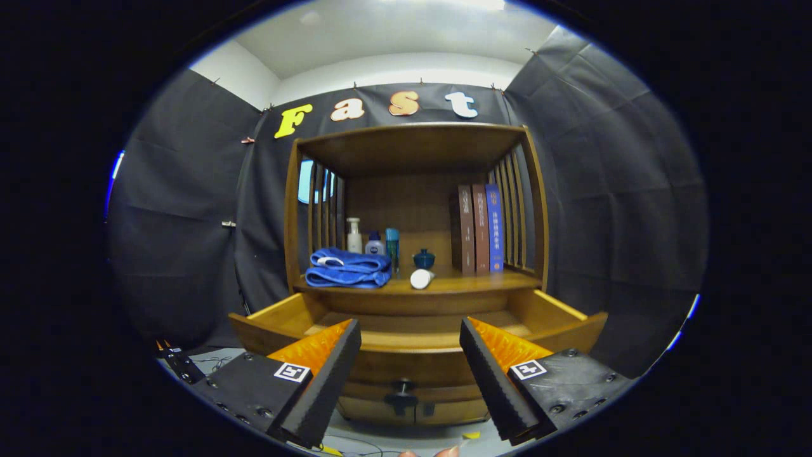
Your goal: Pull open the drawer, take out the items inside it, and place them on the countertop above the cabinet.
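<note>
Two fingers of the gripper are spread wide, nothing held, with the open drawer just ahead and towel beyond.

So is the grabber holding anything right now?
No, nothing. The gripper is open, its fingers spread apart with only air between them, just in front of the pulled-out drawer and above its knob.

Glossy brown wood drawer and countertop; soft blue cloth towel; matt ribbed tool fingers, spread apart.
</note>
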Demonstrator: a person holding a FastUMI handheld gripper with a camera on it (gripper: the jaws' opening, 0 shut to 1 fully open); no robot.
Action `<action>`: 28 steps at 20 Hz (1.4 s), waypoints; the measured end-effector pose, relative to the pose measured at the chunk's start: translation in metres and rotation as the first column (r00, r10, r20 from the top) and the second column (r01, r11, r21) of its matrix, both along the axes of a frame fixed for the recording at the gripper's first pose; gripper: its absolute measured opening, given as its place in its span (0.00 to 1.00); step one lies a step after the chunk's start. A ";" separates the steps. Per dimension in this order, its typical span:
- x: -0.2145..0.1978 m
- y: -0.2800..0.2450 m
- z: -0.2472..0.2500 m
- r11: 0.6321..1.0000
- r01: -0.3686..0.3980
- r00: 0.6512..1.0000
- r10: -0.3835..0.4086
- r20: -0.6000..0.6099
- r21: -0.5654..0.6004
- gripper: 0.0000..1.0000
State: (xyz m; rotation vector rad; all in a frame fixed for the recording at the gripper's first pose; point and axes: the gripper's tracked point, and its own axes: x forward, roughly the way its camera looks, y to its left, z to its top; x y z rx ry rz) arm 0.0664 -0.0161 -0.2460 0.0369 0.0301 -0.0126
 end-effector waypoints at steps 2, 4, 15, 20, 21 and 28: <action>0.000 0.003 -0.022 1.000 0.005 0.999 -0.005 -0.035 -0.003 0.99; 0.005 0.008 -0.038 1.000 0.008 0.997 -0.007 -0.072 0.014 0.99; 0.033 0.012 -0.093 0.997 0.077 0.988 -0.079 -0.135 -0.020 0.99; 0.034 0.013 -0.094 0.996 0.084 0.986 -0.088 -0.139 -0.034 0.99; 0.034 0.014 -0.095 0.996 0.088 0.985 -0.092 -0.143 -0.034 0.99; 0.063 0.011 -0.094 0.996 0.075 0.985 -0.081 -0.154 -0.045 0.99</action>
